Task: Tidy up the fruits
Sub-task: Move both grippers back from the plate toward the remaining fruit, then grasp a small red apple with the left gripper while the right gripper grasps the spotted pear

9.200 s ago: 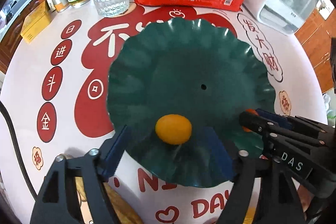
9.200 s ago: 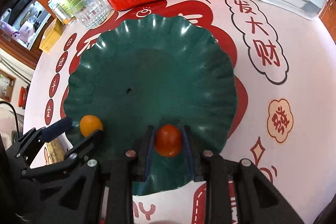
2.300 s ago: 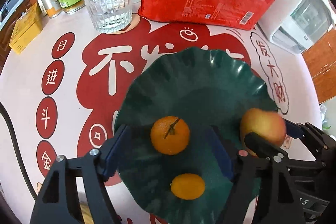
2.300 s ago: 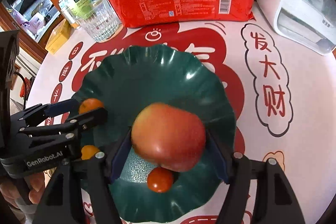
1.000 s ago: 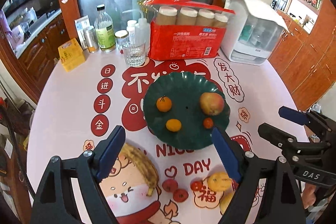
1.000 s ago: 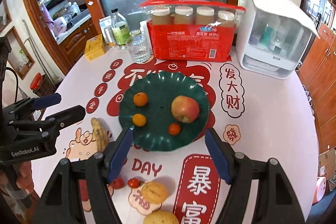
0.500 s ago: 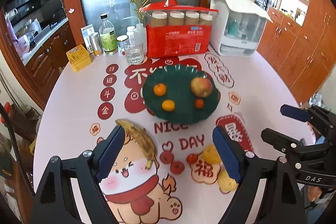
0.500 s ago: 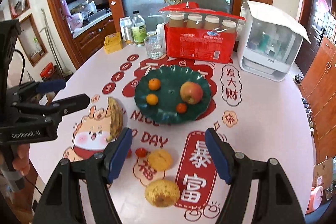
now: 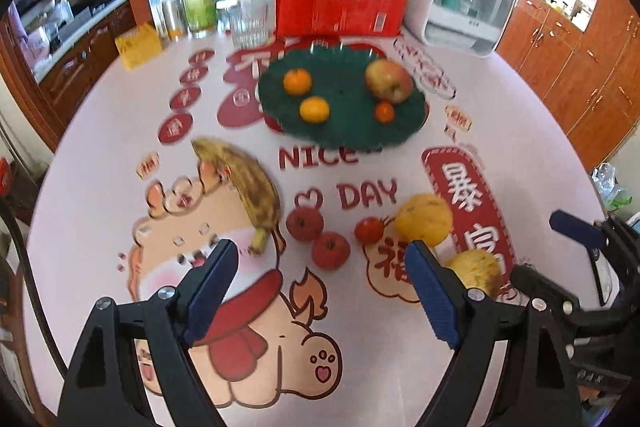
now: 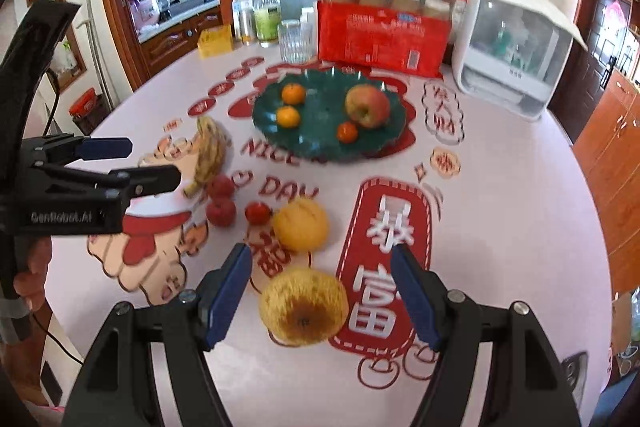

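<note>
A green plate [image 9: 344, 135] [image 10: 316, 143] at the back of the round table holds two oranges, an apple [image 9: 389, 81] and a small tomato. Nearer lie a banana [image 9: 244, 187], two small red apples [image 9: 305, 223], a tomato [image 9: 369, 230] and two rough yellow fruits [image 10: 301, 225] [image 10: 303, 307]. My left gripper [image 9: 322, 253] hangs open above the red apples, with nothing between its fingers. My right gripper [image 10: 320, 255] is open above the table, and the nearer yellow fruit shows between its fingers, untouched. Each gripper also shows in the other's view [image 10: 148, 163] [image 9: 540, 247].
Along the table's far edge stand a red pack of paper cups [image 10: 380, 31], a white box-shaped appliance [image 10: 512, 67], a glass [image 10: 294, 41], bottles and a yellow box [image 10: 216, 43]. Wooden cabinets surround the table. A hand [image 10: 32, 267] holds the left gripper's handle.
Both grippers have drawn back from the plate and come down toward the loose fruit at the table's near side. Both stay open and empty.
</note>
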### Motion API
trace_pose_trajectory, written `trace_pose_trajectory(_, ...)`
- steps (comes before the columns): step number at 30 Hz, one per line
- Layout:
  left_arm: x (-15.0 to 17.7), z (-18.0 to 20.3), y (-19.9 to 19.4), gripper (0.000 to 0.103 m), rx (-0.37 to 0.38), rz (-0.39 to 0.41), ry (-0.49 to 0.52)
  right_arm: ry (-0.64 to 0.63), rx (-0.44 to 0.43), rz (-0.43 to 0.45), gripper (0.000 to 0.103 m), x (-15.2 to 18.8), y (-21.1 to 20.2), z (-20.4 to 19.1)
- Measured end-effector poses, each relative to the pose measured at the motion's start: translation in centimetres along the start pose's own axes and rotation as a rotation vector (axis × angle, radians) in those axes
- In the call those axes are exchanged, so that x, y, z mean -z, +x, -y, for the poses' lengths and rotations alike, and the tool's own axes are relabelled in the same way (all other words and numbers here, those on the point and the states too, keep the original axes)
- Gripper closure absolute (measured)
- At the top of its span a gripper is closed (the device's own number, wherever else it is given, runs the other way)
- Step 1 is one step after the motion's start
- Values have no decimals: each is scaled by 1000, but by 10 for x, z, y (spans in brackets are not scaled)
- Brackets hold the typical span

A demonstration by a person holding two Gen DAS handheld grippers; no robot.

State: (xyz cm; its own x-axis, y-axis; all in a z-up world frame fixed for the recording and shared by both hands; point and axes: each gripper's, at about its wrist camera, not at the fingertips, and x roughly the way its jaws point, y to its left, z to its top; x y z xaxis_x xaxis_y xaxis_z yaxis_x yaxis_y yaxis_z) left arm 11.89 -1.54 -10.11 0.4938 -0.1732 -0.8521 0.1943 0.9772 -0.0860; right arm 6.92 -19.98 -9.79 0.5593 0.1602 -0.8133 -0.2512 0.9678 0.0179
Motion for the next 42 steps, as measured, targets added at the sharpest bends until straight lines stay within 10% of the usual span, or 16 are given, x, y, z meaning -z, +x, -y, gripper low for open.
trace_pose_trajectory(9, 16, -10, 70, 22, 16, -79, -80, 52, -3, -43, 31, 29, 43, -2)
trace_pose_trajectory(16, 14, -4, 93, 45, 17, -66, -73, 117, -49, -20, 31, 32, 56, -1)
trace_pose_trajectory(30, 11, 2, 97, 70, 42, -47, -69, 144, -20, -30, 26, 38, 69, -3)
trace_pose_trajectory(42, 26, -6, 81, 71, 81, -52, -95, 124, 0, -43, 26, 39, 68, -7)
